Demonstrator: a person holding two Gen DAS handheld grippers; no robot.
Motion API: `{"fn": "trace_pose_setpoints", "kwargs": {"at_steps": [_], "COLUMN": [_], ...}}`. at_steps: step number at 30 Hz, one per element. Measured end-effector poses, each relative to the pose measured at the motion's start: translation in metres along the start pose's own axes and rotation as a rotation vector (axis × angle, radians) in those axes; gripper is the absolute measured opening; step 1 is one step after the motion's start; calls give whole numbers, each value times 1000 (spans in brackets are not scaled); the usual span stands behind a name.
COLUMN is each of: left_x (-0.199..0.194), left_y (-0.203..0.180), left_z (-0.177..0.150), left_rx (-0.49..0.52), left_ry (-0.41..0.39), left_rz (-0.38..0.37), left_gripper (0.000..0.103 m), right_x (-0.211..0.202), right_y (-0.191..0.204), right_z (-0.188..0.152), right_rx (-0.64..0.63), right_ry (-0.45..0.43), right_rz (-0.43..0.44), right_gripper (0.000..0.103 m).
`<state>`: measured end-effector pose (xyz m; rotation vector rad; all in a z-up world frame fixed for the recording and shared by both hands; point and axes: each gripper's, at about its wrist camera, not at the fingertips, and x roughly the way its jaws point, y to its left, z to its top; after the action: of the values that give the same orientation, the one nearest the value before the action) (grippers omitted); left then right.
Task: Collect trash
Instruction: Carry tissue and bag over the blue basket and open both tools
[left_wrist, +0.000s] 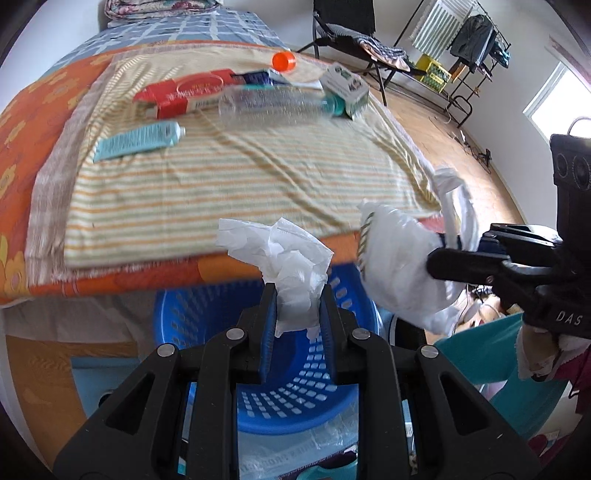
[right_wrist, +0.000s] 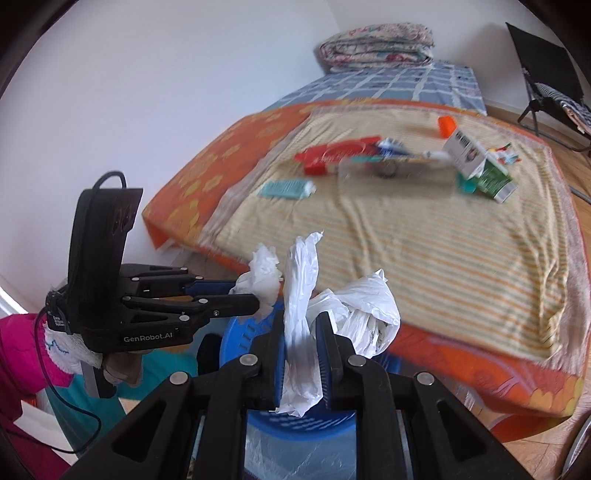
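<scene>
A bedroom: a bed under a striped cloth (left_wrist: 236, 184), a blue basket (left_wrist: 295, 387) on the floor beside it. The left gripper (left_wrist: 297, 295) pinches a crumpled tissue (left_wrist: 284, 254), which stands up past its fingertips over the basket. The right gripper (right_wrist: 300, 325) clamps a white plastic bag (right_wrist: 301, 295), its twisted neck running lengthwise between the fingers, the bulk bulging to the right. Both grippers tilt downward, side by side, over the basket's rim.

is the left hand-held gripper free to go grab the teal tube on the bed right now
Probably not yet: the left hand-held gripper is shut on a crumpled tissue above the blue basket. The teal tube lies unobstructed on the striped cloth.
</scene>
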<state>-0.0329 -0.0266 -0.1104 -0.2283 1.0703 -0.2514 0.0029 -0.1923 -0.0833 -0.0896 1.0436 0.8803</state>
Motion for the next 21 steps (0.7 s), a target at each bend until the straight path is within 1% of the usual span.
{"fn": "trace_pose_setpoints", "kwargs": {"at_steps": [5,11,21], "left_x": [6,17,23], "left_y": [4,14,26], "left_z": [-15,-32,-46], "left_rx": [-21,-51,-64], "left_ry": [34,86,124], "left_rz": [-5,7,30], "left_gripper": [21,21,21], "right_x": [17,33,55], "right_y": [8,14,18], "right_z": [-15,-28,-37], "right_rx": [-13,-28,-34], "right_ry": [55,101,162], "right_rz": [13,18,26], "right_gripper": [14,14,14]}}
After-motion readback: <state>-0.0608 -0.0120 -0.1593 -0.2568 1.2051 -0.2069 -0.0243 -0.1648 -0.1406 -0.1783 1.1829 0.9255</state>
